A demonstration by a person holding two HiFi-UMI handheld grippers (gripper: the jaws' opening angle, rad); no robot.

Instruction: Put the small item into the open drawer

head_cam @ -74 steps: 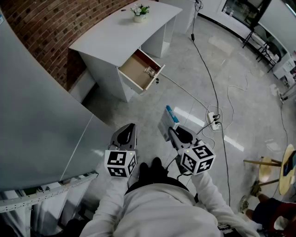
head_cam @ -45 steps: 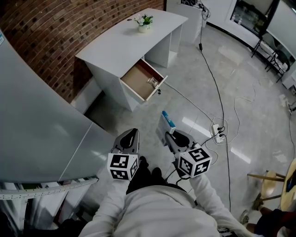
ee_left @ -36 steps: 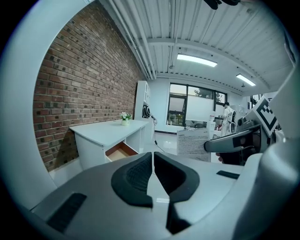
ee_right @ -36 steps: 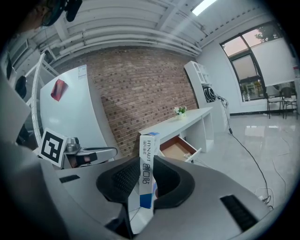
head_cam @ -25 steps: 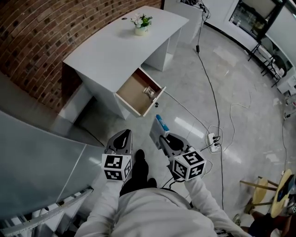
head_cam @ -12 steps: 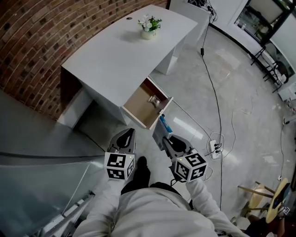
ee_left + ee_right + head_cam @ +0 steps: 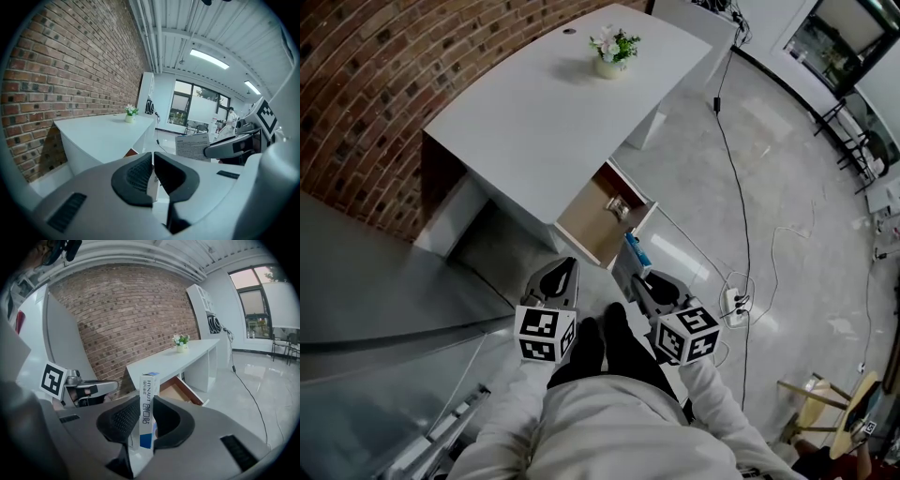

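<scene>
A white desk (image 7: 534, 112) stands against the brick wall with its wooden drawer (image 7: 598, 214) pulled open; a small shiny item (image 7: 619, 206) lies inside. My right gripper (image 7: 636, 281) is shut on a slim white box with a blue end (image 7: 630, 255), upright just short of the drawer's front. In the right gripper view the box (image 7: 147, 404) stands between the pads, with the drawer (image 7: 180, 390) beyond it. My left gripper (image 7: 565, 266) hangs beside it, shut and holding nothing; in its own view the left gripper (image 7: 153, 157) has its pads together.
A small potted plant (image 7: 612, 52) sits at the desk's far end. A power strip with cables (image 7: 733, 302) lies on the floor to the right. A grey panel (image 7: 375, 309) rises at the left. A stool (image 7: 825, 412) stands at the bottom right.
The desk and open drawer have come much closer to both grippers. The box stays gripped in the right gripper; the left gripper stays shut.
</scene>
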